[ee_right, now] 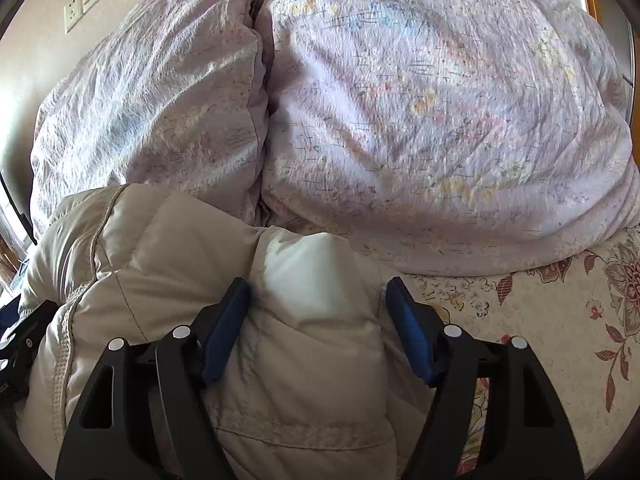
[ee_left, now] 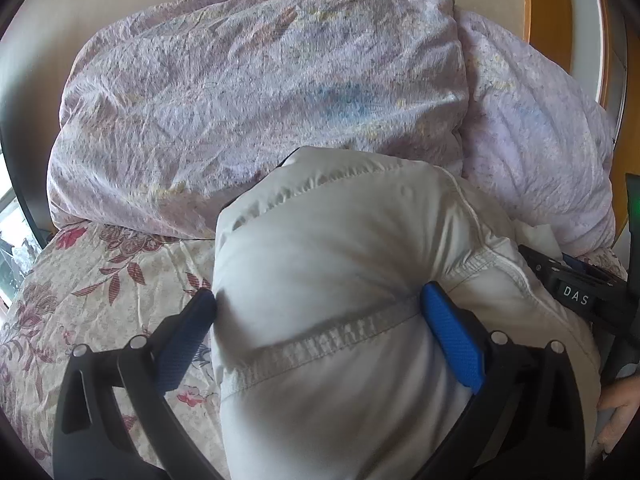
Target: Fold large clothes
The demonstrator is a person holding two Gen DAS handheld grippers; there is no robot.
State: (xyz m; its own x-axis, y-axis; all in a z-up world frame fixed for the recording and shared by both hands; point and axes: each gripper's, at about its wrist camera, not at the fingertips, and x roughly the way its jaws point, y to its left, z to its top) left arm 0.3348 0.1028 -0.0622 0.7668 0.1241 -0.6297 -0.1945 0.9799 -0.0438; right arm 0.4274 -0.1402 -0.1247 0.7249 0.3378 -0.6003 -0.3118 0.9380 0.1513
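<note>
A pale grey padded jacket (ee_left: 340, 280) lies bunched on the flower-printed bed sheet (ee_left: 100, 280), just in front of a heaped lilac duvet (ee_left: 260, 92) that fills the far side of the bed. The left gripper (ee_left: 318, 308) straddles a thick roll of it with jaws spread wide, pads touching the fabric but not visibly pinching; the right gripper (ee_right: 318, 292) likewise straddles a puffy fold, jaws apart. The jacket looks light, soft, springy and slick, so it will likely puff back; stitched seams and hems give surer purchase
</note>
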